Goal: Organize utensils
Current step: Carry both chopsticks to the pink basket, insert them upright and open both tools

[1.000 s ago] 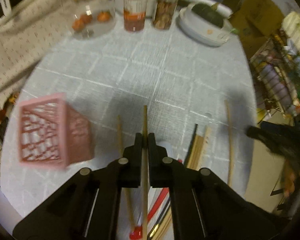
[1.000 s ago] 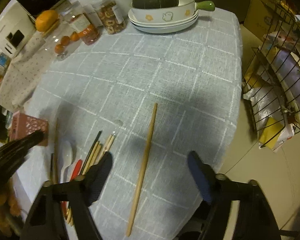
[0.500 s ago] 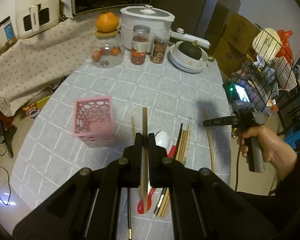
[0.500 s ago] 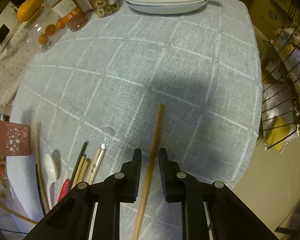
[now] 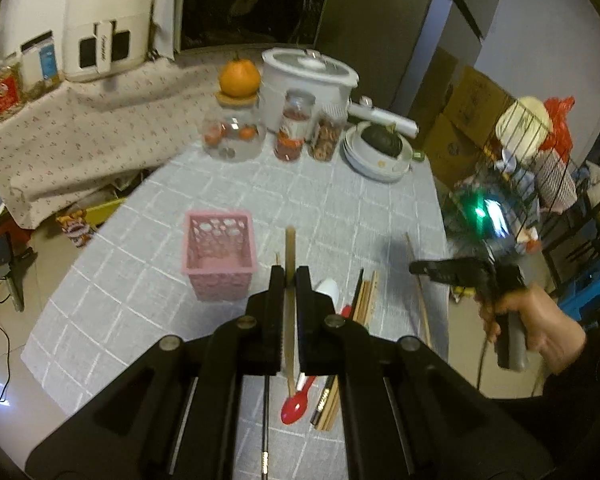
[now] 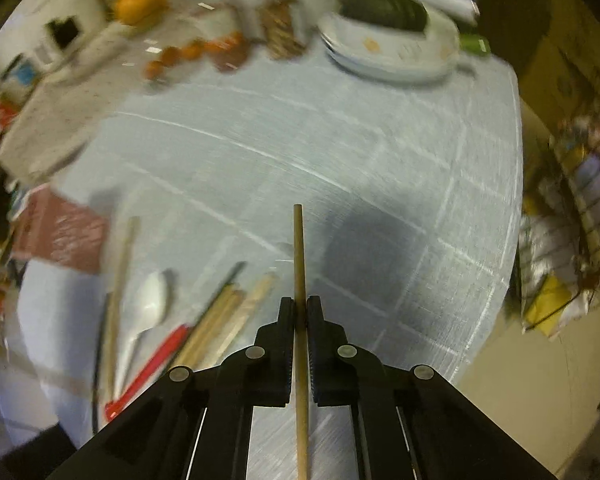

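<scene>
Wooden sticks are in both claws at once. In the left wrist view, the left gripper (image 5: 288, 280) is clenched on a flat wooden utensil (image 5: 289, 248) that pokes up from between its fingers at frame centre, and the pink basket (image 5: 219, 254) stands just left of it on the grey checked tablecloth (image 5: 320, 200). In the right wrist view, the right gripper (image 6: 300, 310) is clenched on a round wooden chopstick (image 6: 299, 256) running straight up the middle of the frame. The remaining utensils (image 6: 188, 320), among them a white spoon (image 6: 150, 300) and a red spoon (image 6: 148, 372), lie in a loose row at lower left of that view. The step in hand looks like carrying the two picked sticks to the basket. Next, each stick likely needs tipping upright over the basket's open top before its claw lets go, one hand at a time so they do not cross.
</scene>
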Available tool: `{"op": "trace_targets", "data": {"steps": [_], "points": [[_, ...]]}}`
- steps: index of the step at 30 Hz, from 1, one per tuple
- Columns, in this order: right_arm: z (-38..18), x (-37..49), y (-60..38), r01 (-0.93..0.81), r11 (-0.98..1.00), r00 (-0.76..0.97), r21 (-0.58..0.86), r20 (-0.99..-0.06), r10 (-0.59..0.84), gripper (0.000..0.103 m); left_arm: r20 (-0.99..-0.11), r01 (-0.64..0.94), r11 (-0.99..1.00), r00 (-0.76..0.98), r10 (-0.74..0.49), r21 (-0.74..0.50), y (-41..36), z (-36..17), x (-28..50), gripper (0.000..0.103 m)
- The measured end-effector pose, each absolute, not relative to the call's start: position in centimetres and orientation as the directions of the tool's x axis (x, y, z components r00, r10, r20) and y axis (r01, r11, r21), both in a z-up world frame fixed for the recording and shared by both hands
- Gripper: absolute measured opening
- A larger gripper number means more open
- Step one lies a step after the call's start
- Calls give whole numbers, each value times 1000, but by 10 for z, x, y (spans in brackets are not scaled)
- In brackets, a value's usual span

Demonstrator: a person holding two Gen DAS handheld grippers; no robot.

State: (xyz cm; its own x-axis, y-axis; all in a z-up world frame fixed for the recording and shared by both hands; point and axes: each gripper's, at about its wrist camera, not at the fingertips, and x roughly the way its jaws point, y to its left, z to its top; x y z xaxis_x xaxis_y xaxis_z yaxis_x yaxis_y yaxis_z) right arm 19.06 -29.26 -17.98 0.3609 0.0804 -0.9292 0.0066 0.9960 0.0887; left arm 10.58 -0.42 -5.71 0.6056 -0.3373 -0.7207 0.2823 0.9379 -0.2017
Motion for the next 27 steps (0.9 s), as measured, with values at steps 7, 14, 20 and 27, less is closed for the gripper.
{"op": "trace_targets", "data": {"steps": [7,14,20,27], "points": [[-124,166,-272,-47,993,501,107,-858,116,6,-633,247,948,706,-319,-203,15,-28,100,6],[-73,151,-238,-99,988,631,122,-760,157,6,-475,210,947,825,-305,-242,36,-1,93,6],[-36,149,-215,-137,979,714,154,-670,205,6,-385,151,964,895,-228,-220,43,5,103,6],[-9,156,-189,-186,954,755,237,-587,293,6,-415,101,973,891,-182,-208,41,-15,132,6]]}}
